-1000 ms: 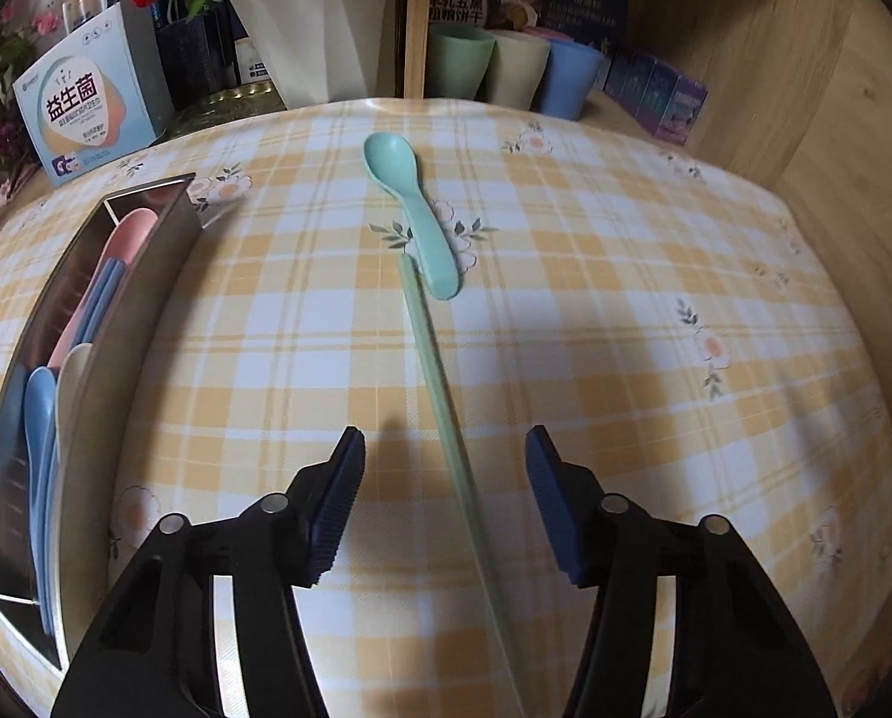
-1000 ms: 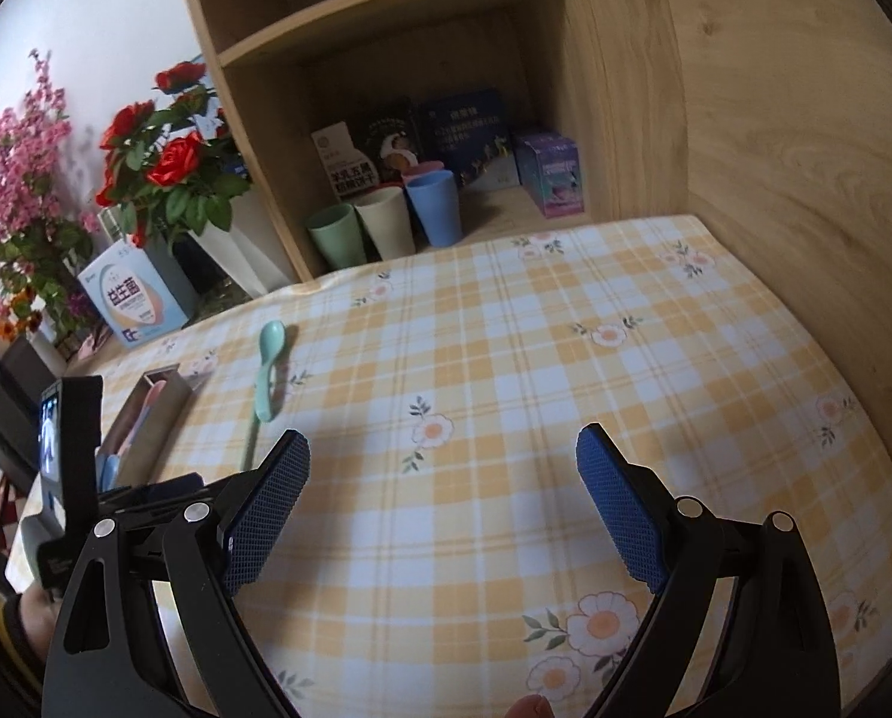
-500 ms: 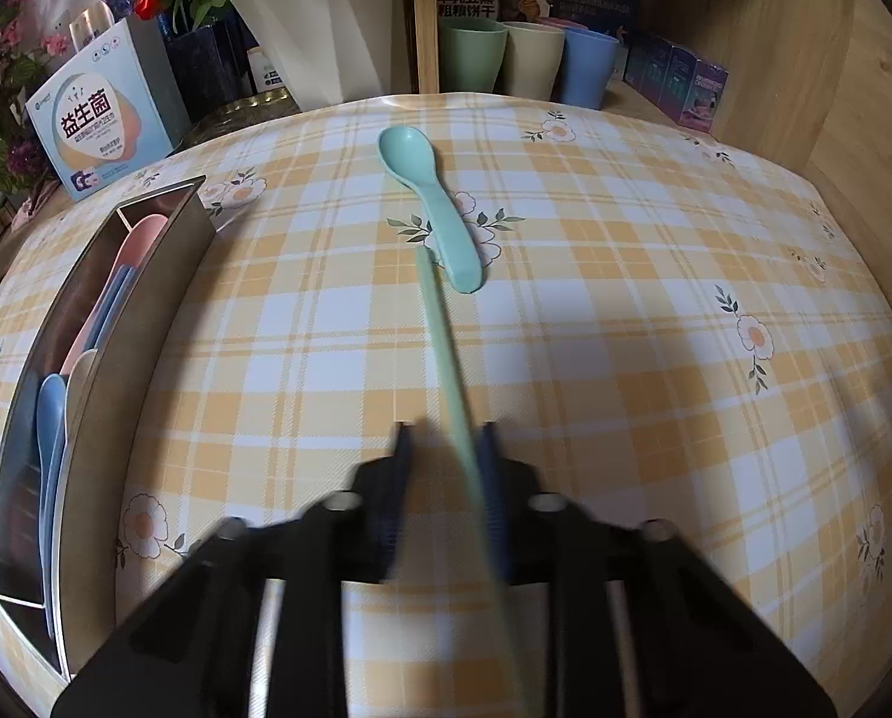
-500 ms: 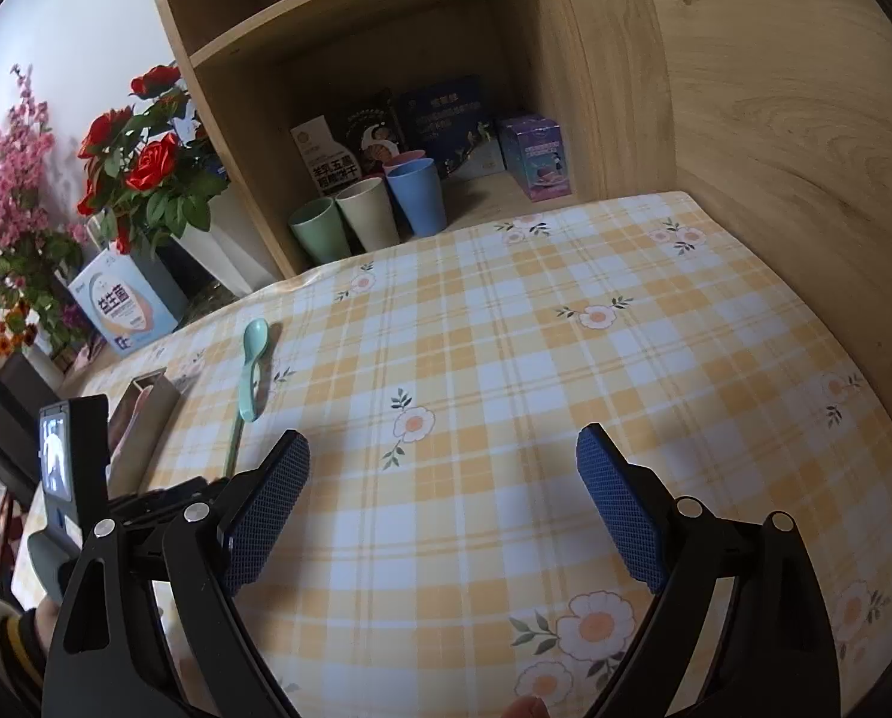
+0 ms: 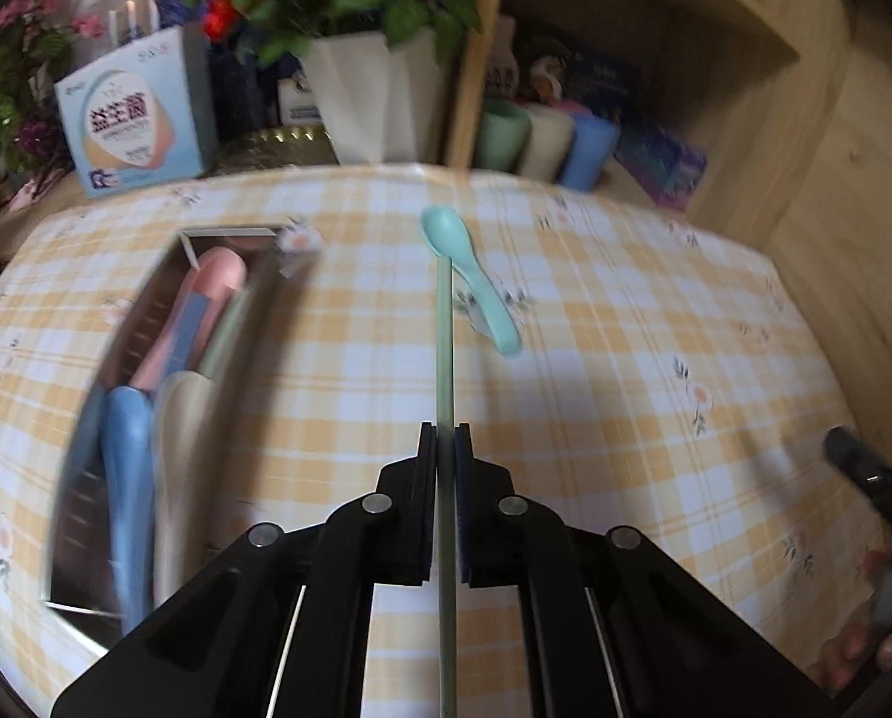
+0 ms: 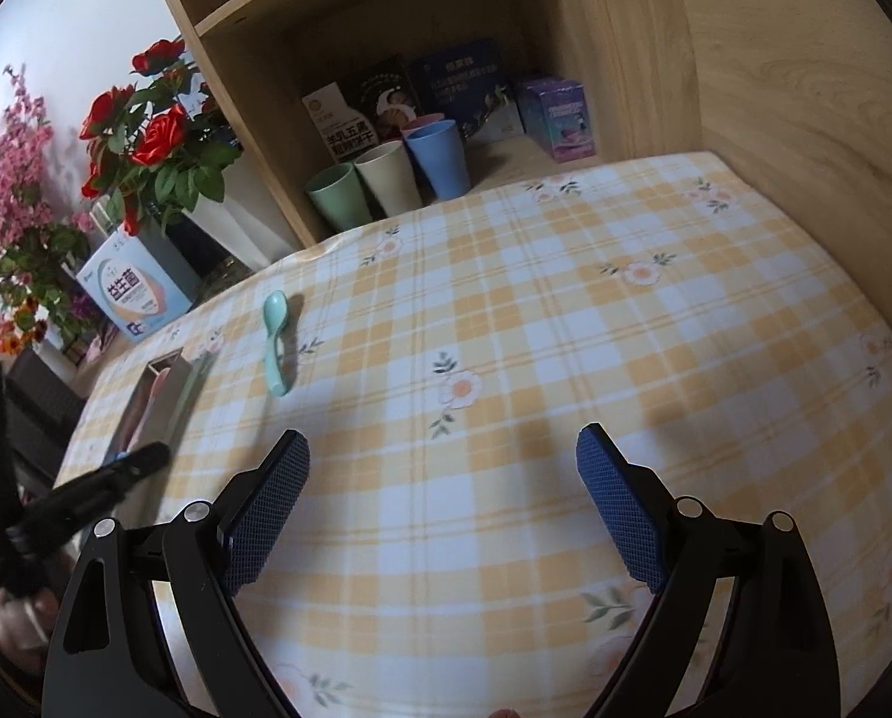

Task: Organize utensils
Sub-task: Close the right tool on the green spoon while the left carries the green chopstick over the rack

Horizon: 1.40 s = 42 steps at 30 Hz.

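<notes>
My left gripper (image 5: 444,440) is shut on a pale green chopstick (image 5: 444,347) and holds it lifted above the checked tablecloth, pointing forward. A teal spoon (image 5: 469,275) lies on the cloth beyond it; it also shows in the right wrist view (image 6: 276,347). A metal utensil tray (image 5: 260,311) at the left holds pink, blue and cream utensils; it shows in the right wrist view (image 6: 173,401) too. My right gripper (image 6: 443,478) is open and empty above the cloth. The left gripper (image 6: 110,472) shows blurred at the left of that view.
A wooden shelf at the back holds three cups (image 6: 386,176) and several boxes. A white vase with red roses (image 5: 380,90) and a blue-white box (image 5: 137,113) stand behind the tray. A wooden wall (image 6: 804,119) bounds the right side.
My left gripper closed on the green chopstick and lifted it, swinging left so the tray is more in view. The right gripper stayed open and drifted little.
</notes>
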Tool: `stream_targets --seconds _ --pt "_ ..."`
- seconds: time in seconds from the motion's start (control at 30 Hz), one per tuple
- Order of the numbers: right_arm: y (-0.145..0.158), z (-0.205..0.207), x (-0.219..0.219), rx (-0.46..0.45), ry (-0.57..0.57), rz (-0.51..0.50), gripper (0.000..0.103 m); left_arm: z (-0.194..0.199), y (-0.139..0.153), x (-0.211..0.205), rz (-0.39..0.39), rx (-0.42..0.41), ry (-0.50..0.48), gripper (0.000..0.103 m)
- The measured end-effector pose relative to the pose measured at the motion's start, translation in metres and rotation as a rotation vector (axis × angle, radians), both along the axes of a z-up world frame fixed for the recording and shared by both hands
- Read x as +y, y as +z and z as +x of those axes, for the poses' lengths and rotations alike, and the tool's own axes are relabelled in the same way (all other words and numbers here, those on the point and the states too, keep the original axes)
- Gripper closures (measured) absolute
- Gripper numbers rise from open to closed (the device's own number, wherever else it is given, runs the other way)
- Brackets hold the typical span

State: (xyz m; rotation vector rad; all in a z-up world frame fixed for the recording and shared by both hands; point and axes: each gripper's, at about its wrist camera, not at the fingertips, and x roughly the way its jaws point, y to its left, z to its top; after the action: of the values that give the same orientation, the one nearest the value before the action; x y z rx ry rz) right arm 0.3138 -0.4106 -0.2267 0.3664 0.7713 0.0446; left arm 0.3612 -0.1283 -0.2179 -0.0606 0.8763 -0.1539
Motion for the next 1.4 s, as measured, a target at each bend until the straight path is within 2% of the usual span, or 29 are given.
stream_targets --seconds 0.23,0.43,0.63,0.73,0.93,1.03,1.1,1.4 --pt "-0.002 0.015 0.021 0.03 0.06 0.026 0.016 -0.018 0.032 0.046 -0.039 -0.07 0.063 0.097" --pt "0.005 0.029 0.048 0.012 0.114 -0.049 0.016 -0.019 0.035 0.085 -0.068 -0.061 0.13 0.097" --pt "0.008 0.056 0.083 0.001 0.208 -0.095 0.016 -0.02 0.034 0.113 -0.103 -0.051 0.138 0.097" --pt "0.006 0.077 0.102 -0.004 0.266 -0.112 0.022 -0.017 0.034 0.123 -0.118 -0.04 0.127 0.097" --pt "-0.009 0.126 0.132 0.017 0.287 -0.122 0.034 -0.011 0.03 0.139 -0.14 -0.02 0.084 0.097" --pt "-0.021 0.153 0.15 0.053 0.302 -0.148 0.059 -0.007 0.032 0.15 -0.153 -0.031 0.086 0.097" --pt "-0.03 0.171 0.159 0.088 0.301 -0.144 0.062 -0.006 0.032 0.157 -0.164 -0.036 0.092 0.097" --pt "-0.051 0.209 0.178 0.156 0.271 -0.171 0.062 0.002 0.026 0.174 -0.181 -0.035 0.094 0.097"
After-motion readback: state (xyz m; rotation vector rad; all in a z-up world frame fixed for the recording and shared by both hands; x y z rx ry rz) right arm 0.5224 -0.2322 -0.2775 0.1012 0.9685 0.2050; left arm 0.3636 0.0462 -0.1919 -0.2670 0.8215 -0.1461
